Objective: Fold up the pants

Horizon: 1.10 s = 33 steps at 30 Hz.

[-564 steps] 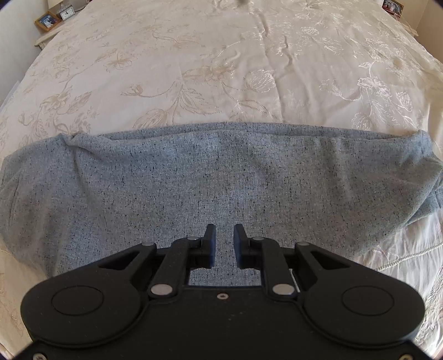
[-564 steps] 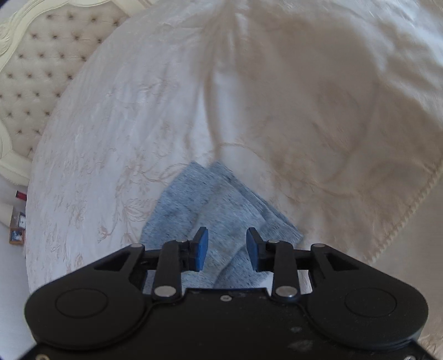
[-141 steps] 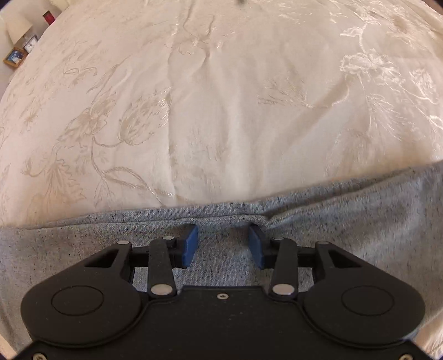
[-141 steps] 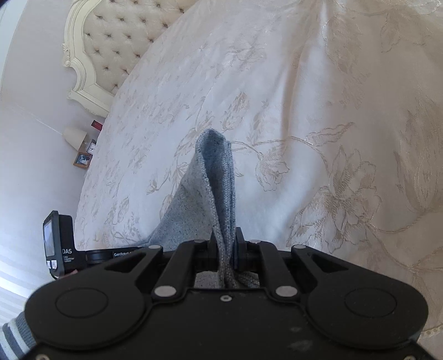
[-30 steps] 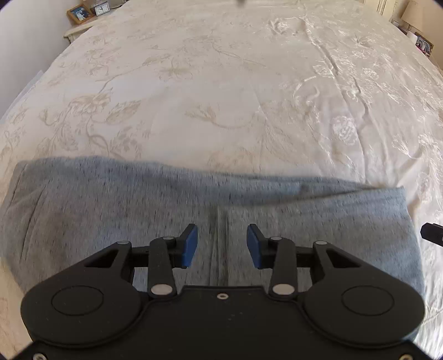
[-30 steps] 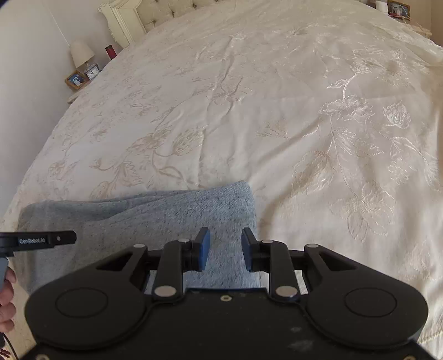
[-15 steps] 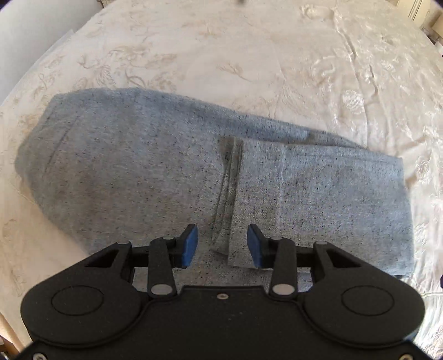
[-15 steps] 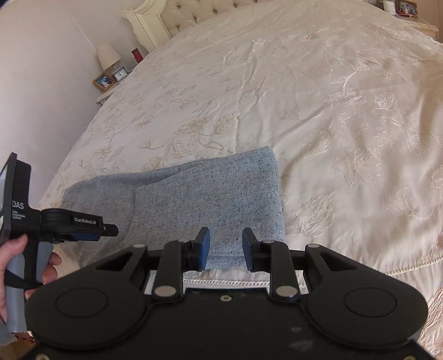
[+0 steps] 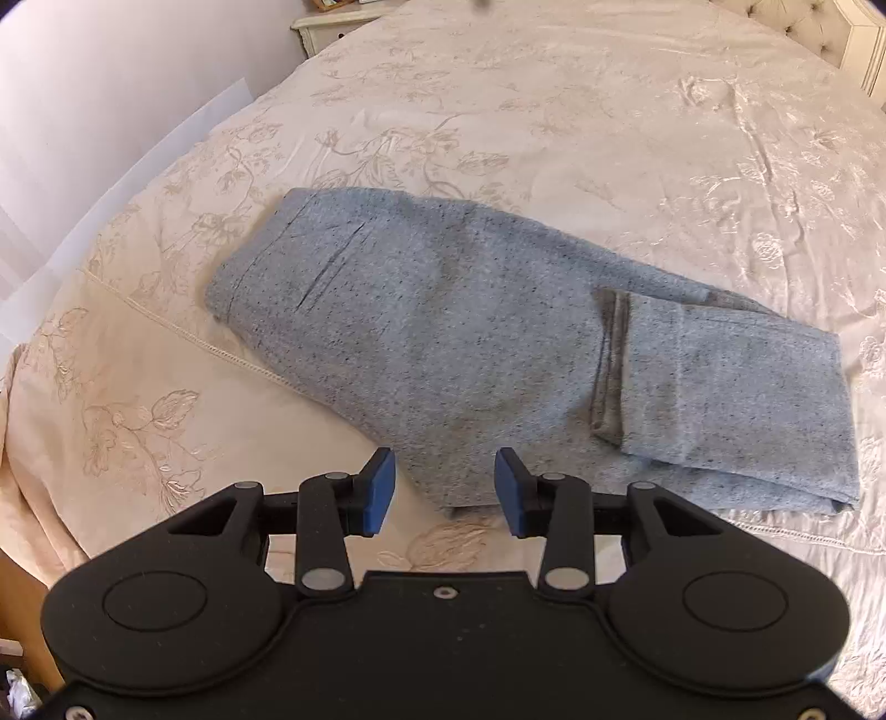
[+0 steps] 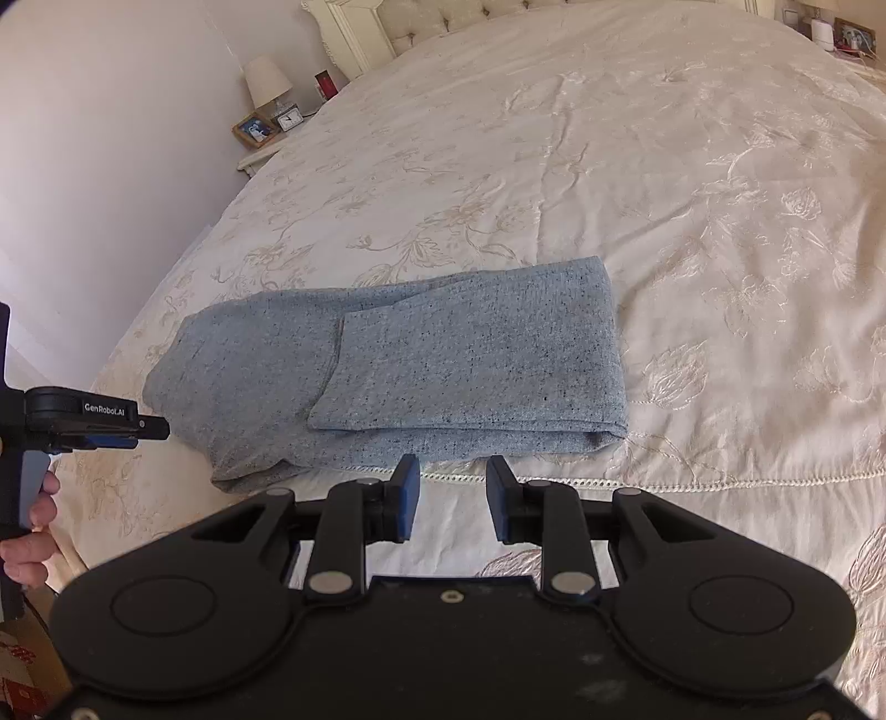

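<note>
The grey speckled pants (image 9: 487,338) lie folded on the cream bedspread, the leg ends doubled back over the right half with the cuffs (image 9: 609,360) facing left. My left gripper (image 9: 443,490) hovers open just off the pants' near edge, holding nothing. In the right wrist view the same pants (image 10: 432,354) lie ahead, and my right gripper (image 10: 451,490) is open and empty, a little short of their front edge. The left gripper (image 10: 149,429) shows there from the side, by the waistband end, held by a hand (image 10: 27,526).
The bed (image 9: 609,138) is covered by a cream floral bedspread with a stitched seam (image 10: 720,482) near the front. A tufted headboard (image 10: 498,27) is at the back. A nightstand (image 10: 266,144) with a lamp, clock and photo frame stands at the left wall.
Both grippers have drawn back and risen from the pants, so the whole folded garment now shows. Both stay open; the pants lie still.
</note>
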### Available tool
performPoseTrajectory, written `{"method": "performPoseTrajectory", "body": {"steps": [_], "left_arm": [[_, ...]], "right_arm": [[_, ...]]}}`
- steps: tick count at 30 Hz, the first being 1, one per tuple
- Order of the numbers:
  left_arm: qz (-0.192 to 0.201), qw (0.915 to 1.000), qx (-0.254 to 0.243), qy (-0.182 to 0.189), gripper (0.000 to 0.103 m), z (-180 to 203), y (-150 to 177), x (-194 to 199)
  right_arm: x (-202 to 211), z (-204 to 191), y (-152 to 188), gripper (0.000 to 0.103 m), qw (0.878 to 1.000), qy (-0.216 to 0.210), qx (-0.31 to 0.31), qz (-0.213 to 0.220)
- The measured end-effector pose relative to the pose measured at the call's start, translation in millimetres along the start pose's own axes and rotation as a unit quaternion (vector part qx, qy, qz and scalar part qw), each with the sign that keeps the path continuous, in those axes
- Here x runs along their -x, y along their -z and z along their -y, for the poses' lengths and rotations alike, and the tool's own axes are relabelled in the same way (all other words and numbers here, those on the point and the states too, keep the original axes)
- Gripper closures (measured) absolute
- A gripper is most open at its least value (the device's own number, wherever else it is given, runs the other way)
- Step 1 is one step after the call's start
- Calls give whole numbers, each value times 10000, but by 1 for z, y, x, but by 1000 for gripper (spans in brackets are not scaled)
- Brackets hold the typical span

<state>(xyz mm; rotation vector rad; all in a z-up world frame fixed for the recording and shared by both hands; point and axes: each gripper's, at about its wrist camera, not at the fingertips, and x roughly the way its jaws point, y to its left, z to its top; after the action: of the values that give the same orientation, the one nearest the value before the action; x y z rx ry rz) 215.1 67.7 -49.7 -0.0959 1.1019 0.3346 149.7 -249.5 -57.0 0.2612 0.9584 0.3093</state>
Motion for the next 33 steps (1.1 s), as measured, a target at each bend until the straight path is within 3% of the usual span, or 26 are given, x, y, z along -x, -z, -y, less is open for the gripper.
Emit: {"method": "performPoseTrajectory", "body": {"steps": [9, 20, 26, 31, 33], "left_arm": [[-41, 9997, 187, 151, 54, -87, -30, -45], [102, 9996, -99, 232, 54, -169, -96, -102], [91, 9991, -130, 389, 51, -184, -114, -129], [-272, 9979, -184, 562, 49, -191, -116, -172], [-385, 9971, -142, 634, 41, -195, -115, -190]], "right_arm": [[-16, -47, 12, 75, 9980, 483, -391, -68], [-45, -121, 6, 75, 9943, 747, -761, 1], [-59, -148, 0, 75, 9942, 797, -712, -106], [-72, -154, -7, 75, 9931, 914, -700, -222], [-76, -154, -11, 75, 9924, 956, -729, -248]]}}
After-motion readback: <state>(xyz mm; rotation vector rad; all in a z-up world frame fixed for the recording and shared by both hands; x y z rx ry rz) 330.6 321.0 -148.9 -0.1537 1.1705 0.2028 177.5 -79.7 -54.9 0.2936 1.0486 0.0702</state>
